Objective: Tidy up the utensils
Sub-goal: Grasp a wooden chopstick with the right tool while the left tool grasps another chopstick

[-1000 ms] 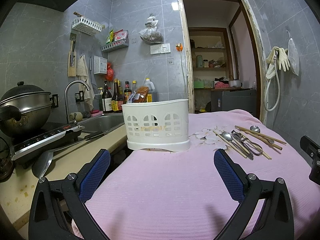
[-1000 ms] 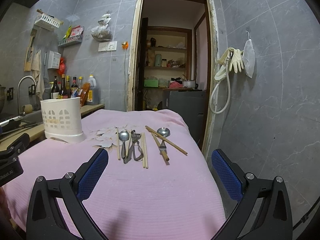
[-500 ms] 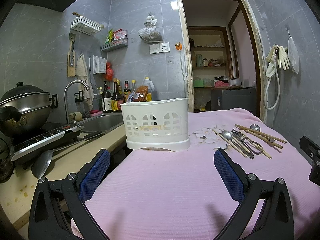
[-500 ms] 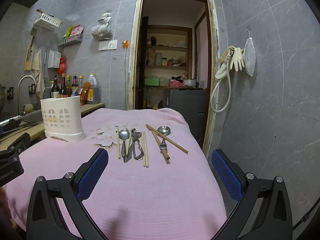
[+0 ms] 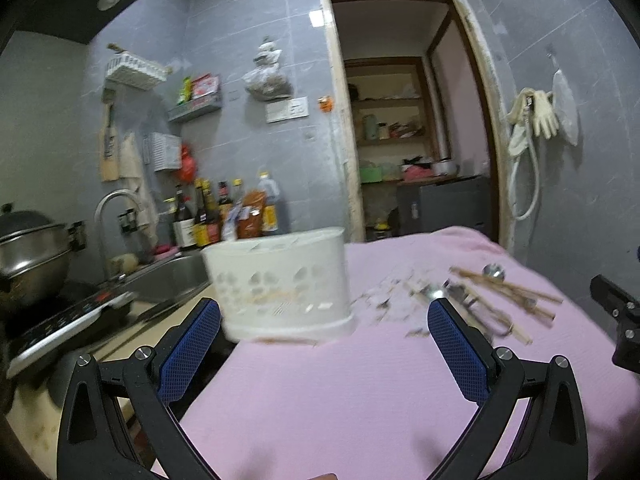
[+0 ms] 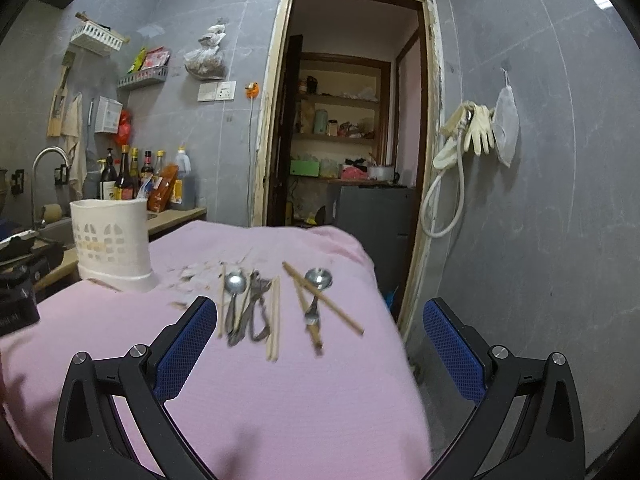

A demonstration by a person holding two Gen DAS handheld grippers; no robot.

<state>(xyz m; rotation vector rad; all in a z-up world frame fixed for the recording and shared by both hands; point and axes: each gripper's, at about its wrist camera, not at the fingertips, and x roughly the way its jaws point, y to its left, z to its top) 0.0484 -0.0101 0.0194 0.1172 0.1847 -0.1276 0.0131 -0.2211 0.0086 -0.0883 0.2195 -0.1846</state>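
Note:
A white slotted utensil holder [image 5: 280, 284] stands on the pink cloth [image 5: 360, 392]; it also shows at the left in the right wrist view [image 6: 112, 240]. Spoons [image 6: 234, 284], a second spoon [image 6: 319, 280], chopsticks [image 6: 273, 320] and other metal utensils lie on the cloth [image 6: 280, 400] to the right of the holder; they show blurred in the left wrist view [image 5: 480, 300]. My left gripper [image 5: 324, 354] is open and empty, just in front of the holder. My right gripper [image 6: 320, 348] is open and empty, close in front of the utensils.
A counter at the left holds a sink with a faucet [image 5: 116, 208], a pot [image 5: 28, 256] on a cooktop and several bottles [image 5: 216, 216]. An open doorway [image 6: 348, 120] is behind the table. The cloth's right edge drops off beside the wall [image 6: 540, 240].
Both grippers have moved forward and lower: the holder and the utensils are nearer in their views. Both views are motion-blurred now. Both stay open.

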